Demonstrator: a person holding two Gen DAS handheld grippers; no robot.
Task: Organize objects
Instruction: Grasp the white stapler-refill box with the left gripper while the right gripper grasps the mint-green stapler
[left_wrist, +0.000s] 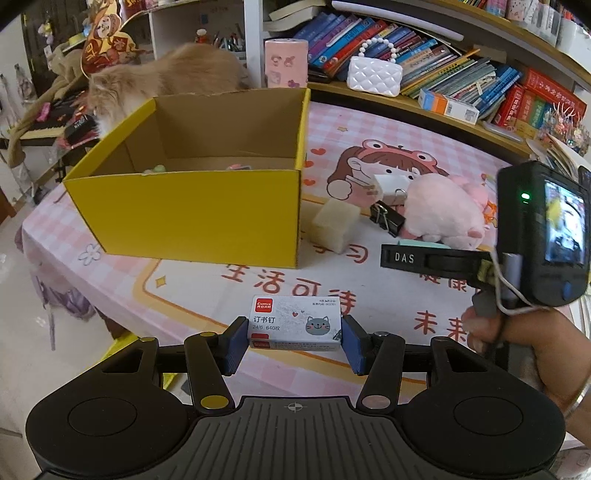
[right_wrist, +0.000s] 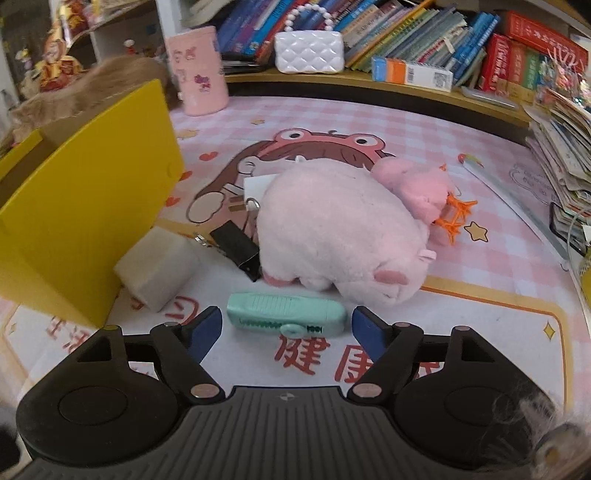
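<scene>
Between your L gripper's blue pads a staple box is sitting clamped, lifted off the pink mat w/ the yellow carton ahead-left; your R gripper is standing w/ jaws apart, a mint-green cutter lying on the mat just ahead of the pads, not touching either; behind the cutter a pink plush pig is lying on its side; a black binder clip & a foam block are resting between pig & carton; a cat is standing behind the carton.
</scene>
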